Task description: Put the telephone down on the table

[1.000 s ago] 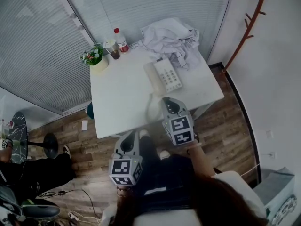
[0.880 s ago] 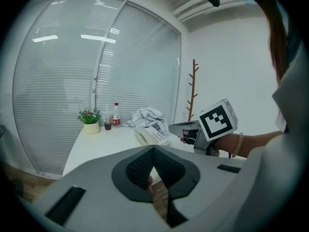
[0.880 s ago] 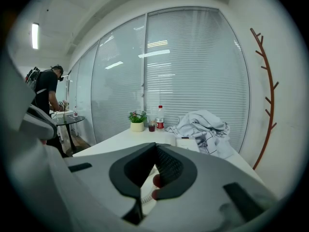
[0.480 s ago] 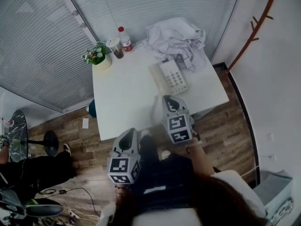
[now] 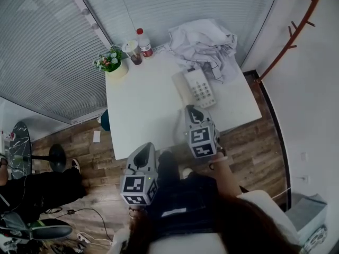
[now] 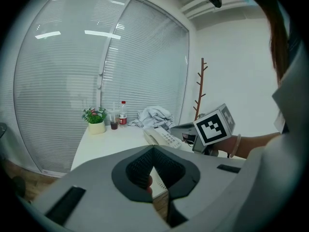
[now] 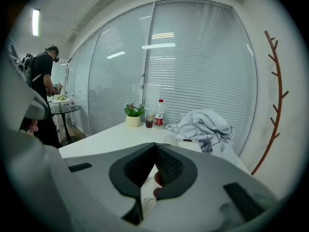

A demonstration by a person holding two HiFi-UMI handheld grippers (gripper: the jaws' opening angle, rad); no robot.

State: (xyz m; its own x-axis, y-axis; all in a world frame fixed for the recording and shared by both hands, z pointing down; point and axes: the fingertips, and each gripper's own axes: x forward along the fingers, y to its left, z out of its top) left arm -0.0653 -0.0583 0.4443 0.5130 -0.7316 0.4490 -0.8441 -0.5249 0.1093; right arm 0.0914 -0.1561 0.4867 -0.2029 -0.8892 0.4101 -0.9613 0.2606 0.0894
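The cream telephone (image 5: 197,87) lies on the white table (image 5: 140,107), handset in its cradle on the left of the keypad. My right gripper (image 5: 193,112) hovers over the table's near edge, just short of the telephone, shut and empty. My left gripper (image 5: 142,155) hangs lower, off the table's front edge above the floor, also shut and empty. In the left gripper view the telephone (image 6: 161,137) shows beyond the closed left gripper (image 6: 153,151), with the right gripper's marker cube beside it. In the right gripper view the right gripper (image 7: 155,149) hides most of the telephone (image 7: 186,143).
At the table's far edge stand a potted plant (image 5: 112,65), a cup of dark drink (image 5: 131,52) and a bottle (image 5: 144,43). A crumpled white cloth (image 5: 204,38) lies behind the telephone. A coat rack (image 5: 288,41) stands right. A person stands by a round black table (image 7: 60,110).
The head view has drifted, so the table sits a little further right and up. The right gripper has come slightly closer to the telephone. Both grippers stay shut.
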